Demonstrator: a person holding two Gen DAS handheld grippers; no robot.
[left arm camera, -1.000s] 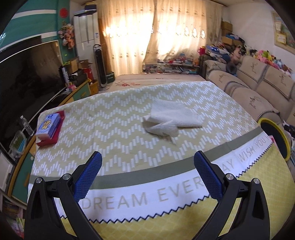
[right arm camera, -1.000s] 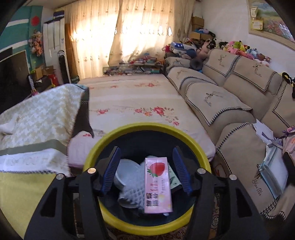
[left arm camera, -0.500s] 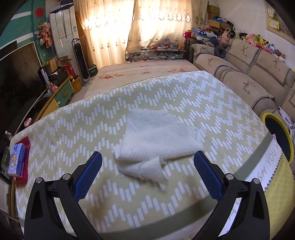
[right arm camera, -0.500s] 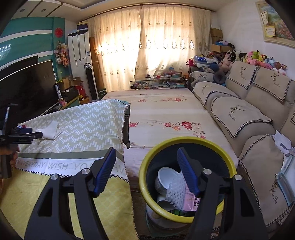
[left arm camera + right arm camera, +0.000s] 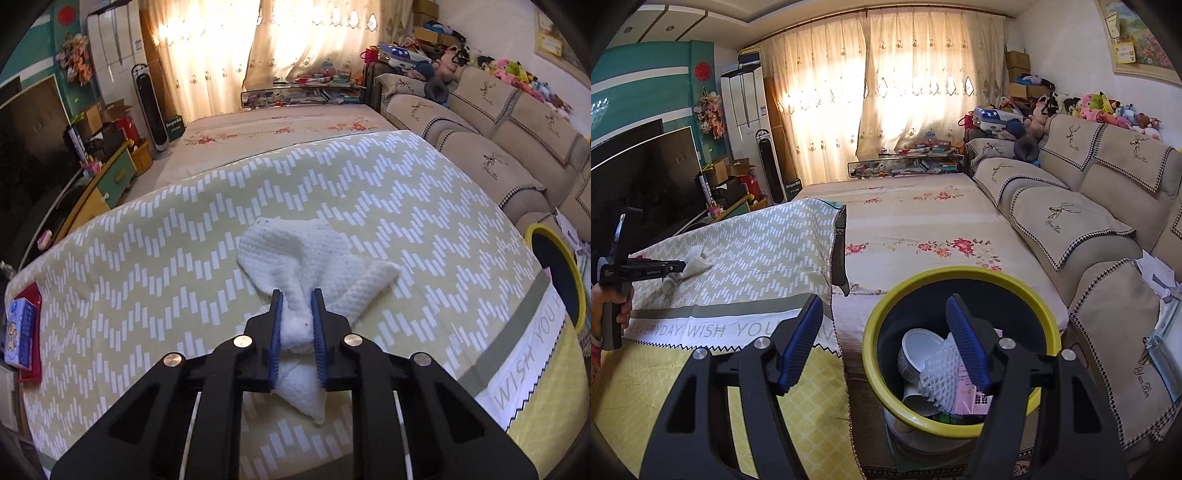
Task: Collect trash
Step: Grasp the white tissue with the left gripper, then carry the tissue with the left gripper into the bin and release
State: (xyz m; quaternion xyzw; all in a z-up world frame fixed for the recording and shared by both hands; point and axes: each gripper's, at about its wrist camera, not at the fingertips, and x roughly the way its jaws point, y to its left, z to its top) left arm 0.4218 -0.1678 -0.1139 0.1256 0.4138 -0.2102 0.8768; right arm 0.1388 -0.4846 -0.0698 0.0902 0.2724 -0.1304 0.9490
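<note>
A crumpled white paper towel (image 5: 306,258) lies on the chevron tablecloth (image 5: 147,277). My left gripper (image 5: 296,295) is closing on it, and its blue pads pinch the towel's near fold, which bunches between them. From the right wrist view, the same left gripper (image 5: 677,266) is held in a person's hand (image 5: 605,306) at the towel (image 5: 696,262). My right gripper (image 5: 884,300) stands open with nothing between its fingers, just above and left of the yellow-rimmed bin (image 5: 871,354). Inside the bin are a white bowl (image 5: 919,350), a foam net (image 5: 940,373) and a pink carton (image 5: 975,387).
A blue pack on a red item (image 5: 20,332) sits at the table's left edge. The bin's rim (image 5: 576,295) shows past the table's right end. A floral-covered surface (image 5: 923,229) lies beyond, a beige sofa (image 5: 1089,221) to the right and a dark TV (image 5: 639,177) on the left.
My left gripper moved forward over the towel and its jaws went from wide open to pinching it. My right gripper rose away from the bin, its jaws a little wider.
</note>
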